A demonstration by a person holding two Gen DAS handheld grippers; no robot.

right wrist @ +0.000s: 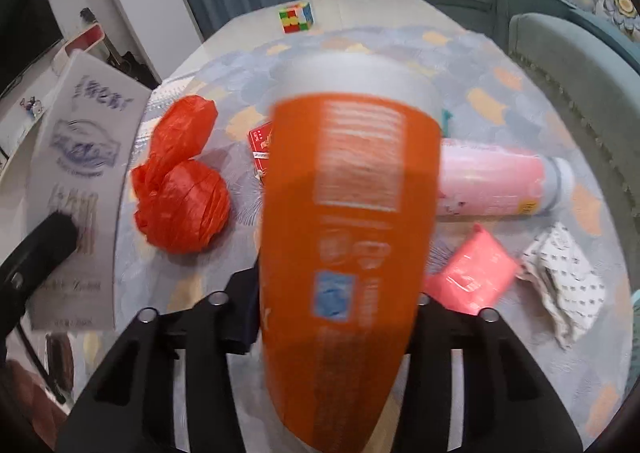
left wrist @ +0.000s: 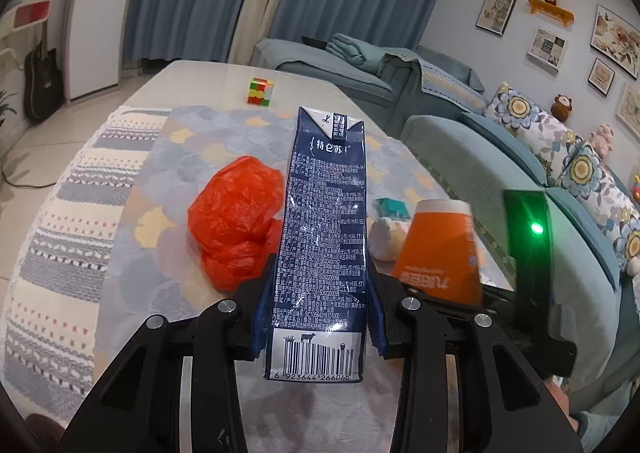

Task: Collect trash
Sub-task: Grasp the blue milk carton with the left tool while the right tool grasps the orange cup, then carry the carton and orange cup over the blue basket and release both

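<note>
Left gripper (left wrist: pixel 318 323): clamped on the dark blue milk carton (left wrist: pixel 322 237), which stands up between the jaws, clear of the table (left wrist: pixel 208 81).
Right gripper (right wrist: pixel 334 313): closed around the lower body of the orange cup (right wrist: pixel 348 237), rim pointing away from the hand; the cup is blurred, but the jaws sit tight against its sides.
Done so far, by my reckoning: two pieces of trash are in hand and off the table. No bin or bag to drop them into shows in either view, so neither counts as collected yet.
Left on the table: a crumpled red plastic bag (right wrist: pixel 180 189) just left of the cup; a small red packet (right wrist: pixel 261 143) partly hidden behind the cup; a pink bottle (right wrist: pixel 500 187) lying on its side to the cup's right; a pink wrapper (right wrist: pixel 468 277) and a crumpled dotted cloth or paper (right wrist: pixel 564 285) nearer than the bottle, on that same right side.
Probably not trash: the puzzle cube (right wrist: pixel 296 16), well beyond the cup at the far end.
In the way: both grippers are full, so nothing more can be picked up until these are put down. The two held items hang close side by side over the table and could knock together.
Surroundings: a teal sofa (left wrist: pixel 500 181) runs along the table's right edge.
</note>
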